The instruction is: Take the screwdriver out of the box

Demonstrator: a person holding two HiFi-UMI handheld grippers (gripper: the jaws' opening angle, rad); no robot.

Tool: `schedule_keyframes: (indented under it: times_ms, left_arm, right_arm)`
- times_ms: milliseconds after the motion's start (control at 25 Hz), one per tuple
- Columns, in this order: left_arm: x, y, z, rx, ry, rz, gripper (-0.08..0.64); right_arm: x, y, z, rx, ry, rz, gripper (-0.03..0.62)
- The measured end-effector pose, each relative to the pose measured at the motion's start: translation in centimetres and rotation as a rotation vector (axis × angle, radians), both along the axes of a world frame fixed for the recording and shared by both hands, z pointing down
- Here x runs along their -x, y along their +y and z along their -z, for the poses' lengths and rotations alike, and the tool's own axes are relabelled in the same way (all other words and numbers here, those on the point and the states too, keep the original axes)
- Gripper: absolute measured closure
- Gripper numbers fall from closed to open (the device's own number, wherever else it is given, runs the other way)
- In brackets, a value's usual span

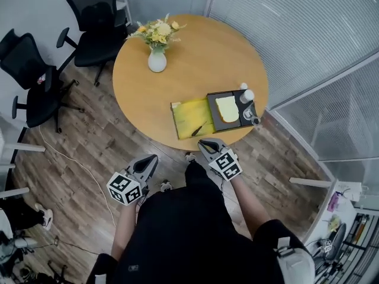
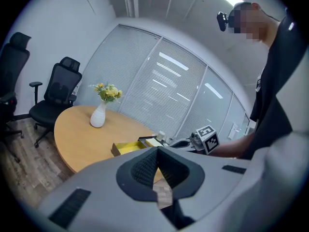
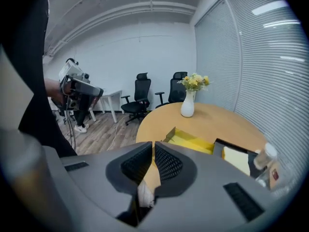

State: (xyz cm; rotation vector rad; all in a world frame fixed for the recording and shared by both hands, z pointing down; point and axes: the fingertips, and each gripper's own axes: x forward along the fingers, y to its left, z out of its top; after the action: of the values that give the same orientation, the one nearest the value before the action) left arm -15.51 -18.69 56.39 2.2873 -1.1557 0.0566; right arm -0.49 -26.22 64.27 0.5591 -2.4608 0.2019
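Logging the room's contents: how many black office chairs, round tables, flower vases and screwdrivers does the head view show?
Black mesh office chairs: 2
Round wooden table: 1
White ceramic flower vase: 1
Dark slim screwdriver: 1
Total: 5

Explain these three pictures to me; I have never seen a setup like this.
No robot here: a person holds a two-jaw tool in each hand. The head view comes from a camera on the person's head, looking down at the left tool and right tool. The two gripper views come from cameras riding on those tools, looking along their jaws. On the round table stand a vase of flowers, an open yellow box with the screwdriver inside, and next to it a black tray with small bottles. Both tools are shut, hold nothing, and hang short of the table.
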Motion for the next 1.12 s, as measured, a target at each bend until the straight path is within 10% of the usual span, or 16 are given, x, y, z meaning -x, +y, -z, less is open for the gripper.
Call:
schedule_keyframes:
  times_ms: [1120]
  left_arm:
    - [-4.3, -6.9, -1.3, 0.042, -0.023, 0.427, 0.554]
  right_arm:
    - [-0.6, -6.5, -14.7, -0.315, 0.567, 1.167, 0.499]
